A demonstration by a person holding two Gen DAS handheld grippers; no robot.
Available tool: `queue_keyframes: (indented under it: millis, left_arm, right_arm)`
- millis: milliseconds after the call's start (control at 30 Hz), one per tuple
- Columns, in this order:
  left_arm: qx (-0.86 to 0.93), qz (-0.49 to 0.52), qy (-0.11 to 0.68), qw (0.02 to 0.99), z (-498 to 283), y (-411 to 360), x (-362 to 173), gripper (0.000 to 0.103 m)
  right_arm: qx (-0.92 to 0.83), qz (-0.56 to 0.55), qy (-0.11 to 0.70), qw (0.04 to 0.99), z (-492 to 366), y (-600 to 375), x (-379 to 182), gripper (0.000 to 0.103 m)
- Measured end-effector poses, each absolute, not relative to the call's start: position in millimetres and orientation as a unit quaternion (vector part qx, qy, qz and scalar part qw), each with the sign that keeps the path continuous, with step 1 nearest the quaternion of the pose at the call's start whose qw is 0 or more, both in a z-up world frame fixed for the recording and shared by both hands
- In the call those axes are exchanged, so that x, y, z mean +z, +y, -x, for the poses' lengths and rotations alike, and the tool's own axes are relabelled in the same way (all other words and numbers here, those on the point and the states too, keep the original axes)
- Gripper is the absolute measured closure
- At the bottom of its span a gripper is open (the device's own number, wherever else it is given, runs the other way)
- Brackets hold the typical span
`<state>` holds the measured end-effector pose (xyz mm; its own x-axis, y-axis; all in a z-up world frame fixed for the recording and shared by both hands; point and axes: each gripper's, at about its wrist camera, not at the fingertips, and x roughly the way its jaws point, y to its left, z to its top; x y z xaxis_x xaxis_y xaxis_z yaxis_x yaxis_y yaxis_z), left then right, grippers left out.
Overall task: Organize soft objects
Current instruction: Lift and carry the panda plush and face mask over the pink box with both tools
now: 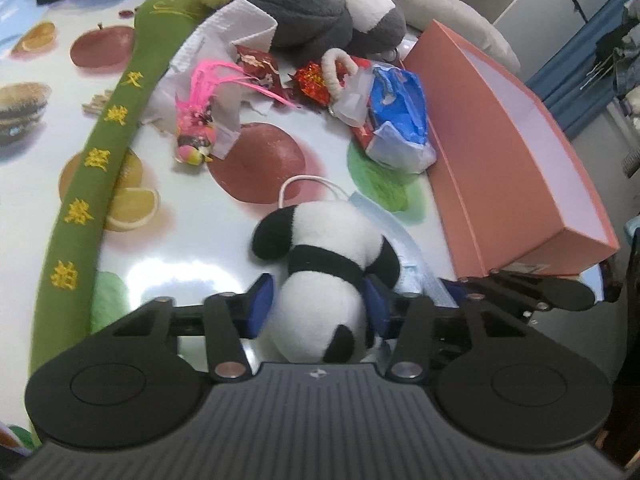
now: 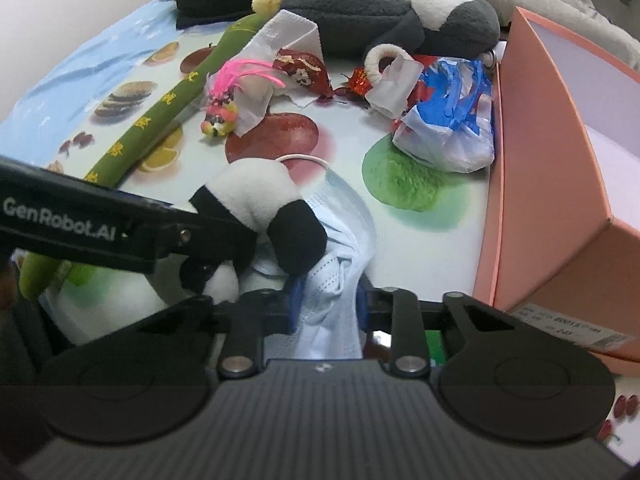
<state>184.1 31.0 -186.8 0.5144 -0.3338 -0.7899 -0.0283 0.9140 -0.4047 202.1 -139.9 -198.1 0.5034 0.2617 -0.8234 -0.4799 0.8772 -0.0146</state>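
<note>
A small black-and-white panda plush lies on the fruit-print tablecloth. My left gripper is shut on its white body, one blue pad pressed into each side. A light blue face mask lies partly under the panda. My right gripper is shut on the mask's bunched near end. In the right wrist view, one black finger of the left gripper reaches in from the left to the panda. The mask also shows to the right of the panda in the left wrist view.
An open salmon-pink box stands along the right. Behind lie a long green plush stick, a pink feathered toy, a blue-and-white plastic bag, red wrappers and a large grey-and-white plush.
</note>
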Motion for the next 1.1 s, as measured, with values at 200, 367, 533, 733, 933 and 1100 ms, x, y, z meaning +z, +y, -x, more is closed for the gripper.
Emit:
queue_keyframes:
  millis: [200,367,533,733,933,1100]
  left_arm:
    - [-0.075,0.171,0.471,0.862,-176,26,-176,0.052]
    - [-0.06,0.174,0.451,0.873,-161,28,-159,0.053]
    - [-0.045,0.177,0.43,0.884,-142,29,-138,0.053]
    - [-0.034,0.176,0.404,0.897,-117,26,-108,0.052]
    - [-0.037,0.174,0.38,0.908,-99,19,-83,0.052]
    - [-0.049,0.167,0.363,0.916,-86,7,-66,0.052]
  right_arm:
    - [0.196,0.106,0.453,0.863,-199,-148,-191,0.085]
    - [0.182,0.095,0.444,0.872,-191,-158,-179,0.086]
    - [0.171,0.074,0.425,0.886,-180,-167,-158,0.087]
    - [0.165,0.042,0.396,0.902,-160,-180,-124,0.087]
    - [0.155,0.014,0.365,0.918,-138,-196,-91,0.087]
    - [0.148,0.003,0.339,0.929,-118,-210,-68,0.087]
